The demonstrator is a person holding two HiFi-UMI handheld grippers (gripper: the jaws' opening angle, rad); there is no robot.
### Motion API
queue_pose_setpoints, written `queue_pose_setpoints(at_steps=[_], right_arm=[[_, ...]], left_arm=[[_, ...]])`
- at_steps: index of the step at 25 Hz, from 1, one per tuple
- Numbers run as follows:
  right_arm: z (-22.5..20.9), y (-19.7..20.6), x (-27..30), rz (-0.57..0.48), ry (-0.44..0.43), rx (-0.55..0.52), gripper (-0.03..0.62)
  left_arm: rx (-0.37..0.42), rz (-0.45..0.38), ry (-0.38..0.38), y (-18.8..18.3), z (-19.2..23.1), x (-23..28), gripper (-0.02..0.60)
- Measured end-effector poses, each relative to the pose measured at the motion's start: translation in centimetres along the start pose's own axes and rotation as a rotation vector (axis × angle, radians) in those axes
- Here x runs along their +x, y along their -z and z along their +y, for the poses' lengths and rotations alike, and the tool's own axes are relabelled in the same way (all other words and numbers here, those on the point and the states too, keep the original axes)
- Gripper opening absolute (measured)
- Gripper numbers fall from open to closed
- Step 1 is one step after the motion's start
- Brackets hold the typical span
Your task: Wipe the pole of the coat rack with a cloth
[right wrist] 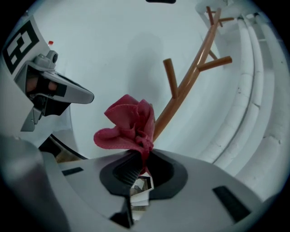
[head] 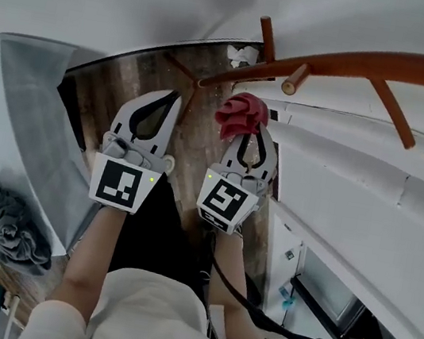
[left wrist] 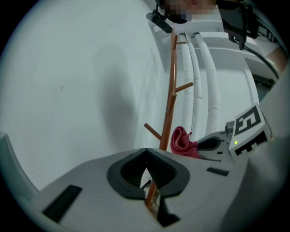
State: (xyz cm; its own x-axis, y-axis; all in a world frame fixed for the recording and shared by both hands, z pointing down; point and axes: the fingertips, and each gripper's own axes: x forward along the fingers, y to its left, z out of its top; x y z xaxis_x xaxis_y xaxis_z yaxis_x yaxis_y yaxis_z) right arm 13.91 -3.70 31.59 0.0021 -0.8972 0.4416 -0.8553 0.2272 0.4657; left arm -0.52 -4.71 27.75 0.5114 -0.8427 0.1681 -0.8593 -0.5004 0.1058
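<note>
The coat rack's brown pole (head: 350, 63) runs from its base on the floor up to the upper right, with short pegs (head: 295, 80) branching off. A crumpled red cloth (head: 242, 114) sits just below the pole, and my right gripper (head: 244, 134) is shut on it. In the right gripper view the cloth (right wrist: 129, 123) bunches above the jaws, close beside the pole (right wrist: 186, 84). My left gripper (head: 174, 98) is shut with nothing in it, a little left of the pole's lower part. The left gripper view shows the pole (left wrist: 171, 86) ahead and the cloth (left wrist: 182, 141) to its right.
White pipes (head: 358, 161) run along the wall on the right, close behind the pole. A grey bundle of fabric (head: 13, 228) and cables lie at lower left. The wooden floor (head: 125, 90) lies below the grippers. A white wall (left wrist: 68, 90) stands left of the rack.
</note>
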Motion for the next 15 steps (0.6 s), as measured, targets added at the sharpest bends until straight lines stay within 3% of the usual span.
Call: queue_pose_setpoints(at_steps=[15], right_arm=[[-6.6, -9.3, -5.7, -0.185, 0.146, 0.053, 0.048]], left_arm=[[0.077, -0.155, 0.034, -10.9, -1.9, -1.0, 0.012]])
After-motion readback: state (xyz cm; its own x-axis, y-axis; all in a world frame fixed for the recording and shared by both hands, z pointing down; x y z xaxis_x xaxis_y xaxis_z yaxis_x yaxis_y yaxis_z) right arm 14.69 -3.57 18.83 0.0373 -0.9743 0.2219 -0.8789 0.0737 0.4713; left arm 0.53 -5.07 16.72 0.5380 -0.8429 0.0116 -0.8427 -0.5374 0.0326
